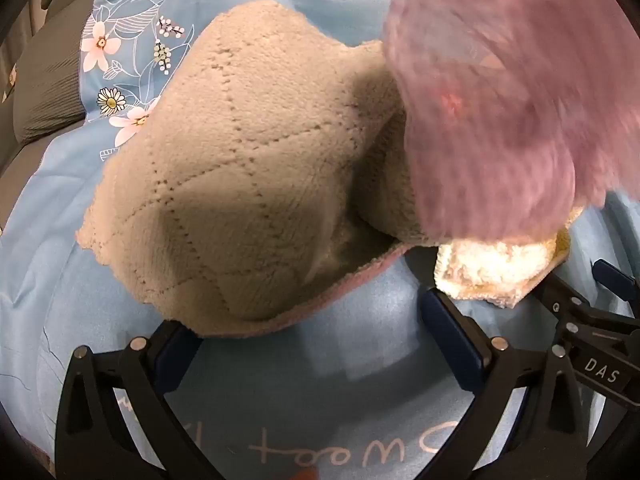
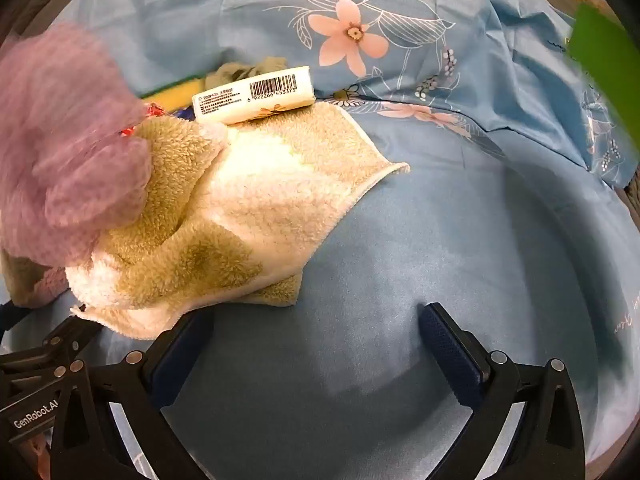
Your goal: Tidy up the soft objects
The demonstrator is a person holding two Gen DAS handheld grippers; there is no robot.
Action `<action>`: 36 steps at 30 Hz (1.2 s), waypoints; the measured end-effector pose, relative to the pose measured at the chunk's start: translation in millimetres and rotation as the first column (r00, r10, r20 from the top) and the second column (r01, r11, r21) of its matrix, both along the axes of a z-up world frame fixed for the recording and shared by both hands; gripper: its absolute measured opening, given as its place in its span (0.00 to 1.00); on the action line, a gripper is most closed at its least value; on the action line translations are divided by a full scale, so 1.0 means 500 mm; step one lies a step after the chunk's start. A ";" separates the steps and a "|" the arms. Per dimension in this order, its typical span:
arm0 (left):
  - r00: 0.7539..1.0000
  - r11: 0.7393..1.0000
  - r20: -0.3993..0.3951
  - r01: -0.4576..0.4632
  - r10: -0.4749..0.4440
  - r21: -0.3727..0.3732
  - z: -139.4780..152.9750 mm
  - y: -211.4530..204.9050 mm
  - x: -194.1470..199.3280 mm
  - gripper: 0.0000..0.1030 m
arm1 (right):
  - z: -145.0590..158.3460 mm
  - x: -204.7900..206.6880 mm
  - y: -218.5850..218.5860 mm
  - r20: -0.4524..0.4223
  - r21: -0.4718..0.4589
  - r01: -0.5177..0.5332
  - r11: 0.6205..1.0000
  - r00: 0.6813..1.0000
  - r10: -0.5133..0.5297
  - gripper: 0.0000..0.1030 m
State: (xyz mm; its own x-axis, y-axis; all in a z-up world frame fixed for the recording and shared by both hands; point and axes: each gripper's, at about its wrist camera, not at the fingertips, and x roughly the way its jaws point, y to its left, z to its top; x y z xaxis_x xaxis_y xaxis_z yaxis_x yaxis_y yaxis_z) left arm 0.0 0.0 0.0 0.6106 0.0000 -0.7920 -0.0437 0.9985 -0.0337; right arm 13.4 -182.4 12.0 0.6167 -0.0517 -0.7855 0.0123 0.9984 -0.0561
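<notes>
Two grippers, left [image 1: 312, 324] and right [image 2: 316, 332], both spread wide, holding nothing. Beige towel [image 1: 248, 184] at 12 o'clock of left; cream towel [image 2: 240, 220] at 10 o'clock of right, blurred pink puff [image 2: 68, 152] overlapping it, tissue pack [image 2: 254, 94] on its far edge.

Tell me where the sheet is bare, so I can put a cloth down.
Bare sheet lies right of the yellow towel, ahead of the open right gripper. Crowded: the beige towel, pink cloth and packet sit together.

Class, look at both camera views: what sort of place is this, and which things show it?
Probably a bed in a bedroom: a blue floral bedsheet covers the surface, with a beige fleece towel, a yellow-white towel and a tissue pack on it.
</notes>
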 end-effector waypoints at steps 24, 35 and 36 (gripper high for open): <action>1.000 1.000 -0.022 0.011 -0.011 -0.010 0.012 0.010 -0.008 0.98 | 0.001 -0.003 0.000 -0.002 -0.005 0.000 1.000 1.000 0.000 1.00; 0.999 1.000 0.043 -0.002 0.002 -0.013 0.093 0.057 -0.073 0.97 | 0.060 -0.018 -0.019 -0.016 0.058 0.026 0.998 1.000 -0.026 1.00; 0.998 1.000 0.056 -0.003 0.004 -0.020 0.105 0.062 -0.081 0.97 | 0.075 -0.025 -0.023 0.003 0.063 0.022 0.998 1.000 -0.022 1.00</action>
